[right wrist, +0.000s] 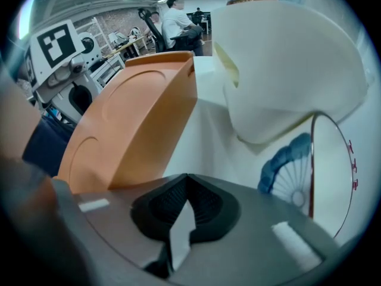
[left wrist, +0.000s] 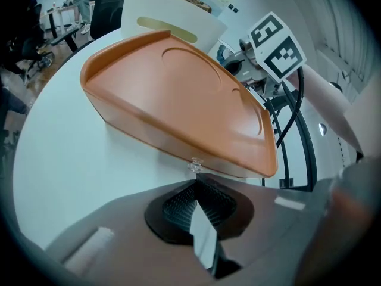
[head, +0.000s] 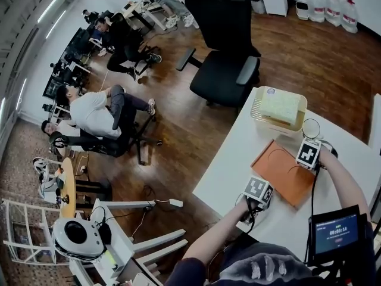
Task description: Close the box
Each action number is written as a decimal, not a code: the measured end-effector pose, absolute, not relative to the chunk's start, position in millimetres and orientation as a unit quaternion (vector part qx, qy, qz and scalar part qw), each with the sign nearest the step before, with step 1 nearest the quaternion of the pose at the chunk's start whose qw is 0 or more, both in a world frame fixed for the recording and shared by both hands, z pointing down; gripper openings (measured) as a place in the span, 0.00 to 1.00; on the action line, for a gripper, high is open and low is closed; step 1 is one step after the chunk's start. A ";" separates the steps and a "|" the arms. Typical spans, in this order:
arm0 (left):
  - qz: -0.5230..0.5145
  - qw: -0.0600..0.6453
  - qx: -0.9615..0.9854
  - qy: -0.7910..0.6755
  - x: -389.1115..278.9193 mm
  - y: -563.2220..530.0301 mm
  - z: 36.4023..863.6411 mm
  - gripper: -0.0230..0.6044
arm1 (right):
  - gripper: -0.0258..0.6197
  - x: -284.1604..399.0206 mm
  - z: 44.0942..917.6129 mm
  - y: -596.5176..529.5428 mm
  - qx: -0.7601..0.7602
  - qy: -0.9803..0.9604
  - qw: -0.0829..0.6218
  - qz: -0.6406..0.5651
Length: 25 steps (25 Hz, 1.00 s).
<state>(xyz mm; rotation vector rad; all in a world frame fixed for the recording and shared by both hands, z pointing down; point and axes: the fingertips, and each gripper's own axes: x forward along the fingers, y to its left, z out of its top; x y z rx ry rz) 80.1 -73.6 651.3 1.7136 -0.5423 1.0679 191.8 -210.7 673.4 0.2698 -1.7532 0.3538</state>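
Note:
A flat orange box (head: 283, 171) lies on the white table (head: 238, 159) with its lid down over the base. In the left gripper view the box (left wrist: 178, 106) fills the middle, and a small clear tab (left wrist: 195, 166) sticks out at its near edge. My left gripper (head: 262, 186) is at the box's near left corner; its tips (left wrist: 195, 182) meet just short of the tab, holding nothing. At the box's far right edge my right gripper (head: 305, 157) is also shut and empty, with the box (right wrist: 131, 130) to the left of its tips (right wrist: 187, 177).
A cream container (head: 278, 109) (right wrist: 286, 70) holding a yellow pack stands beyond the box. A round clear dish (head: 311, 128) with a blue fan pattern (right wrist: 297, 171) lies beside it. A small timer screen (head: 336, 233) is near me. A black office chair (head: 226, 46) stands past the table; people sit at desks far left.

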 end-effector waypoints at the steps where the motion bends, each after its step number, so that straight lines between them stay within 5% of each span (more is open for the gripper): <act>1: 0.443 0.503 0.709 -0.220 81.7 -74.6 653.8 0.06 | 0.05 190.5 676.5 -210.9 0.116 -0.767 0.613 0.152; 25: 0.411 0.505 0.729 -0.213 63.4 -80.2 628.8 0.06 | 0.05 186.8 679.2 -222.7 0.104 -0.746 0.641 0.144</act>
